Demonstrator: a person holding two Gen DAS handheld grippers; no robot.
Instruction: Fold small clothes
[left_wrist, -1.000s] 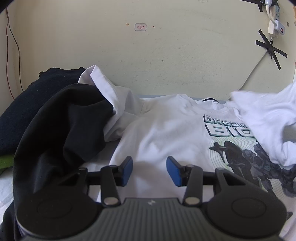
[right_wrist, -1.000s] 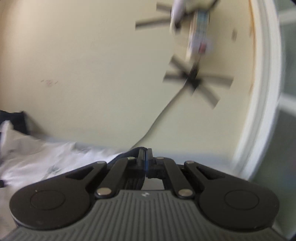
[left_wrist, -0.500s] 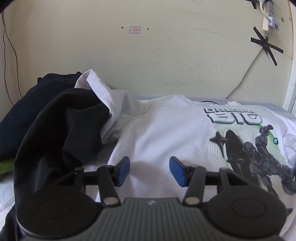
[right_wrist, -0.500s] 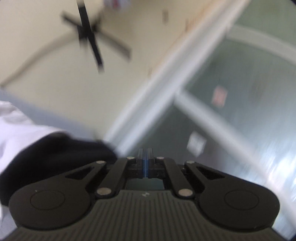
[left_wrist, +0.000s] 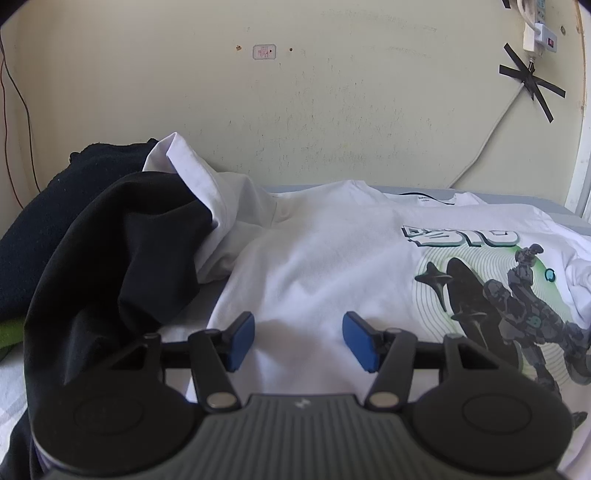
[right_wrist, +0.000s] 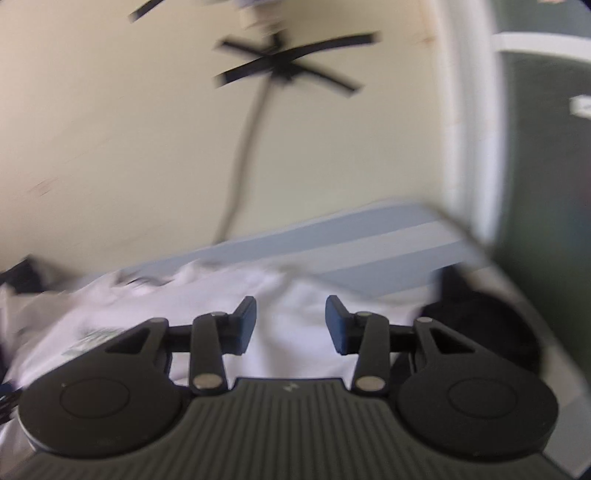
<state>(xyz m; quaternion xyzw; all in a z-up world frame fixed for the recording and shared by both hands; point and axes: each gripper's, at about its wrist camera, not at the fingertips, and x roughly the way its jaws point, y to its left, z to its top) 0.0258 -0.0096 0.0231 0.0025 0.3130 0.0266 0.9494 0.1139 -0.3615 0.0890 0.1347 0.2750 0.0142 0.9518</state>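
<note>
White printed T-shirt (left_wrist: 325, 266) lies flat across centre and right of left wrist frame; black garment (left_wrist: 110, 258) heaped at left, overlapping its sleeve. Left gripper (left_wrist: 298, 341) wide, empty, low centre over the shirt. Right gripper (right_wrist: 291, 325) wide, empty, over the white cloth; view blurred.

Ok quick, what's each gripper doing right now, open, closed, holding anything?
Left gripper: open, empty, over the white T-shirt.
Right gripper: open, empty.
</note>
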